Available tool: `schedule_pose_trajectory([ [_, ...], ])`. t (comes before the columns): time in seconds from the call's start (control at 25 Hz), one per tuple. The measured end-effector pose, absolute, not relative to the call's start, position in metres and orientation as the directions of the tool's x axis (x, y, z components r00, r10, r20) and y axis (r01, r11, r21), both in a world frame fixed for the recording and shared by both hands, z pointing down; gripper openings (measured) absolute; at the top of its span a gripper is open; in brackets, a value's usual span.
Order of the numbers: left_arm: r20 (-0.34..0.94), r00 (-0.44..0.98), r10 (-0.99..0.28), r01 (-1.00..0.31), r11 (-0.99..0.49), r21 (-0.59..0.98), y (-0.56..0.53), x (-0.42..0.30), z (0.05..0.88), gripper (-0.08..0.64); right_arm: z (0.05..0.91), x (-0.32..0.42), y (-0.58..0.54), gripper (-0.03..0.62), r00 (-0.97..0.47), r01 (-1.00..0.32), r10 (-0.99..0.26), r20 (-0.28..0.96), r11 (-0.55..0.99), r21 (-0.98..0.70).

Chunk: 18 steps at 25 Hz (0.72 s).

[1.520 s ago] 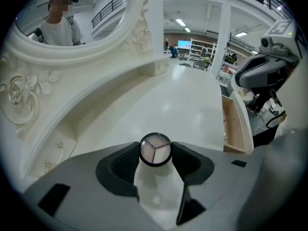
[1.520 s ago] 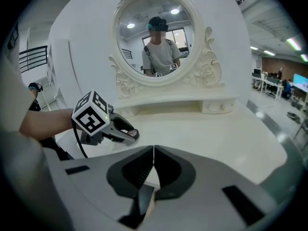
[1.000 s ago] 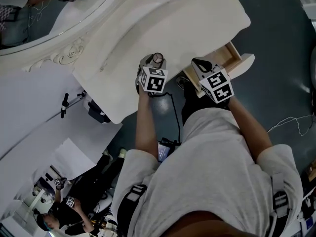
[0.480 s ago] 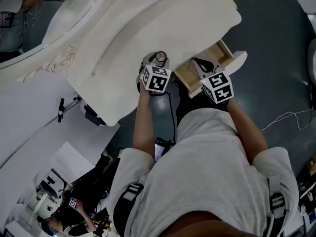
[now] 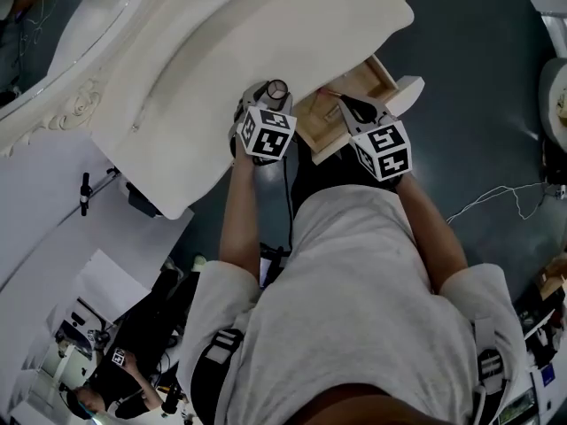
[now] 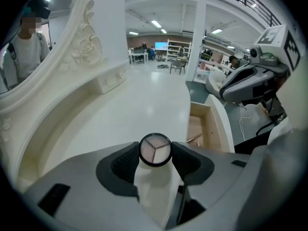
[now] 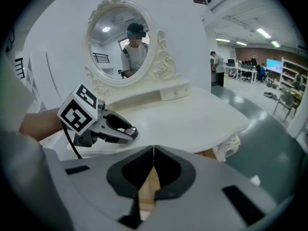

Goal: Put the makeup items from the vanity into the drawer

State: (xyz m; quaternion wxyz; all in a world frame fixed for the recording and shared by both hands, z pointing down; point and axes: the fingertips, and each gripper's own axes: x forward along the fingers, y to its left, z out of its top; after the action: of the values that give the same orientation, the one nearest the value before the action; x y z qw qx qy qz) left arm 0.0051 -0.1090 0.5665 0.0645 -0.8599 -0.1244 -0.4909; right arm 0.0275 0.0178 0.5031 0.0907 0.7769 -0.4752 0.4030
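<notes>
A round black-rimmed compact point(image 6: 155, 147) with a three-part pale pan is clamped between the pads of my left gripper point(image 6: 155, 156). In the head view that gripper point(image 5: 268, 97) hangs at the front edge of the white vanity top point(image 5: 213, 51), with the compact point(image 5: 277, 88) at its tip. Just to its right the wooden drawer point(image 5: 390, 78) stands pulled out. A thin stick-like item point(image 6: 194, 138) lies inside the drawer. My right gripper point(image 5: 345, 105) is over the drawer's inside. Its jaws point(image 7: 153, 152) are pressed together with nothing between them.
An oval mirror point(image 7: 120, 40) in a carved white frame stands at the vanity's back, with a small drawer box point(image 7: 175, 91) beside it. A loose cable point(image 5: 496, 200) lies on the dark floor to the right. A seated person and equipment point(image 5: 115, 361) are at lower left.
My left gripper, still holding the compact, has come closer to the open drawer. My right gripper has moved in over the drawer's inside. The whole view has shifted.
</notes>
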Motion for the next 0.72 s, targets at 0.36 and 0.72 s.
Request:
schedule_pose_trajectory([
  [0.36, 0.862, 0.490, 0.127, 0.238, -0.971, 0.007, -0.084, -0.005, 0.570, 0.213, 0.527, 0.029, 0.030, 0.015, 0.161, -0.842, -0.681, 0.715, -0.472, -0.260],
  [0.72, 0.856, 0.504, 0.116, 0.216, -0.976, 0.004, -0.045, -0.015, 0.560, 0.213, 0.535, 0.043, 0.024, 0.015, 0.084, -0.912, -0.702, 0.707, -0.339, -0.229],
])
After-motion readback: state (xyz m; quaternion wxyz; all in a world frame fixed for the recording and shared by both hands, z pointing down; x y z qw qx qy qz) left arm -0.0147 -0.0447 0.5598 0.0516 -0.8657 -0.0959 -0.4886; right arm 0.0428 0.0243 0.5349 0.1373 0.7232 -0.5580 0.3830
